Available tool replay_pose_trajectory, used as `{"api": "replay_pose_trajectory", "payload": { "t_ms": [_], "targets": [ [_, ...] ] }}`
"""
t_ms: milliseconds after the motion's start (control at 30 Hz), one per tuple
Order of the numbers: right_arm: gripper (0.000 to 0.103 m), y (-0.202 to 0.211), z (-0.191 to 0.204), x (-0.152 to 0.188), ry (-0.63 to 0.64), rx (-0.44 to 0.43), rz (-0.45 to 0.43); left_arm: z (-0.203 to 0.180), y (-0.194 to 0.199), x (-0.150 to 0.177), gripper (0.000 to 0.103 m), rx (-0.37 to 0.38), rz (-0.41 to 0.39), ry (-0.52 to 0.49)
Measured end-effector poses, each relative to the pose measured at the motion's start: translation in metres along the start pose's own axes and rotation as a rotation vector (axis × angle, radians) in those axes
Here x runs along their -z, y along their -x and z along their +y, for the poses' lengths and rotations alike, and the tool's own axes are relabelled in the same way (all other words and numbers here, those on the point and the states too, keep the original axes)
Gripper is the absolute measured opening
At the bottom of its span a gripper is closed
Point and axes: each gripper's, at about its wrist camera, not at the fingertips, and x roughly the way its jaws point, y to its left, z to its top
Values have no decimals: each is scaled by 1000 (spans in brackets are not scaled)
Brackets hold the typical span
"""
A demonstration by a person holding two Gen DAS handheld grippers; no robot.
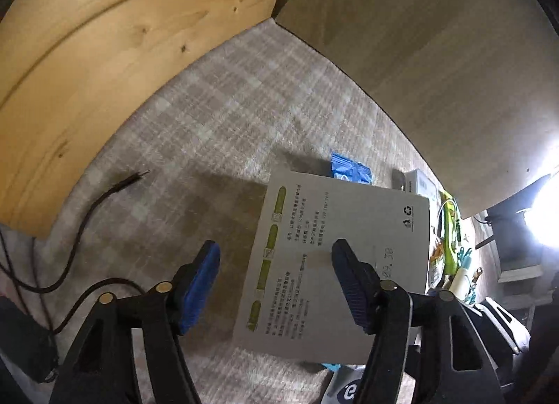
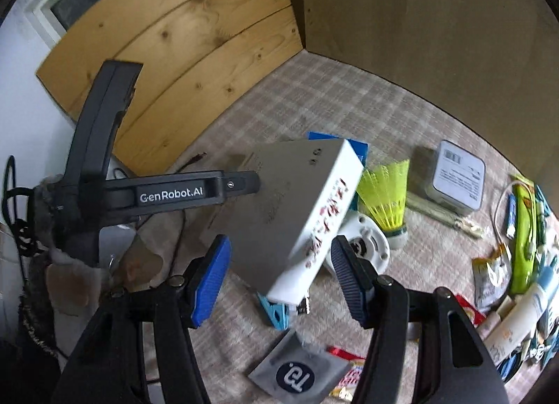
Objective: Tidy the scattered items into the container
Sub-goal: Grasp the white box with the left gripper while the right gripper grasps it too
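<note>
A white and grey printed carton (image 1: 335,264) lies tilted on the plaid cloth (image 1: 216,117). One end of the carton (image 2: 290,201) is propped on a blue clip (image 2: 276,309) and a white round part (image 2: 370,247). My left gripper (image 1: 276,281) is open. Its right finger crosses in front of the carton's printed face and its left pad is clear of it. In the right wrist view, the left gripper's black body (image 2: 171,192) reaches the carton's grey face from the left. My right gripper (image 2: 279,264) hangs open above the carton's near end, without pressing on it. No container shows.
Loose on the cloth are a yellow shuttlecock (image 2: 387,194), a grey tin (image 2: 457,177), a blue packet (image 1: 351,171), a grey sachet (image 2: 297,372), a green pouch (image 2: 522,236) and a white tube (image 2: 520,316). Wooden boards (image 1: 104,54) and a brown panel (image 1: 436,54) wall the corner. A black cable (image 1: 80,226) trails left.
</note>
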Motion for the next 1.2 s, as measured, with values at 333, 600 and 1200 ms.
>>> {"api": "replay_pose_trajectory", "payload": {
  "t_ms": [333,600,1200],
  "targets": [
    [60,-17,7,-3,40,35,29,-4,-6,-1,70,93,34,22],
    [61,-25,7,-2,21,28,53,-4,-17,-4,76,89,75,-3],
    [61,39,0,28,-19,36,-58,-60,38,34,76,109,13,-119]
  ]
}}
